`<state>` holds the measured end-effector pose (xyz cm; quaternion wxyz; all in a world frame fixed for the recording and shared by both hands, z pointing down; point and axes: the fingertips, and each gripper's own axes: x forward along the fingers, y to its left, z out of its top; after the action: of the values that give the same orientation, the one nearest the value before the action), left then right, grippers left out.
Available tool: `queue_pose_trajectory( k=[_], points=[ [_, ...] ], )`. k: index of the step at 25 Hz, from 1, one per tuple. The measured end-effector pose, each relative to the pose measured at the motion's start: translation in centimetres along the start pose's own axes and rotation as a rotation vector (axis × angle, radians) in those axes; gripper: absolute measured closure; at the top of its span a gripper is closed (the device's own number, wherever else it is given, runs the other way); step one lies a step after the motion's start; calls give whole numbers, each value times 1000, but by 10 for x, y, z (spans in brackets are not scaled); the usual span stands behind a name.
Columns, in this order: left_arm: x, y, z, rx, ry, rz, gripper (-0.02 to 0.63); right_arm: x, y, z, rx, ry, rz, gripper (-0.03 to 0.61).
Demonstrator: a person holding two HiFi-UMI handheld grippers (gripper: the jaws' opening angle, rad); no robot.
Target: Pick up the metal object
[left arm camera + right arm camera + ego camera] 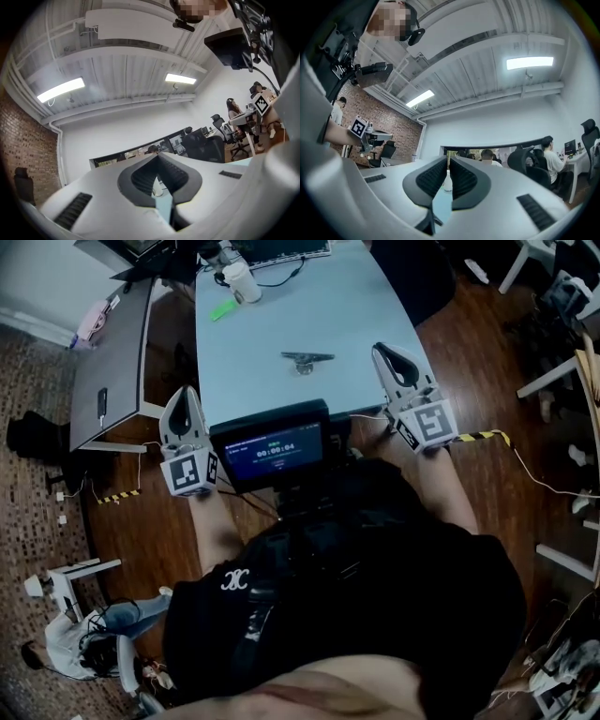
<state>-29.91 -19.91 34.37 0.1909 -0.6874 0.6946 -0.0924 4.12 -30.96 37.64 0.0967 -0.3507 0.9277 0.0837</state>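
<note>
The metal object [307,359], a small dark cleat-shaped piece, lies on the pale blue table [281,324] a little right of its middle. Neither gripper touches it. My left gripper [185,393] hovers at the table's near left corner; in the left gripper view its jaws [157,155] meet at the tips with nothing held. My right gripper [382,348] hangs over the table's right edge, to the right of the metal object. Its jaws [448,159] stand a narrow slit apart with nothing between them. Neither gripper view shows the metal object.
A white cup [242,282] and a green item [223,308] sit at the table's far left, with a laptop [281,249] behind them. A grey desk [112,362] stands to the left. A small screen [277,451] is mounted at the person's chest.
</note>
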Motion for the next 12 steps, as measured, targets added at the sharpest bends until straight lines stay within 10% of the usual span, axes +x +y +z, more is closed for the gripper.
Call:
queue_pose_trajectory(
  k=[12],
  points=[
    [73, 4, -5, -8, 27, 3, 615, 73, -30, -29, 1, 45, 75, 555]
  ],
)
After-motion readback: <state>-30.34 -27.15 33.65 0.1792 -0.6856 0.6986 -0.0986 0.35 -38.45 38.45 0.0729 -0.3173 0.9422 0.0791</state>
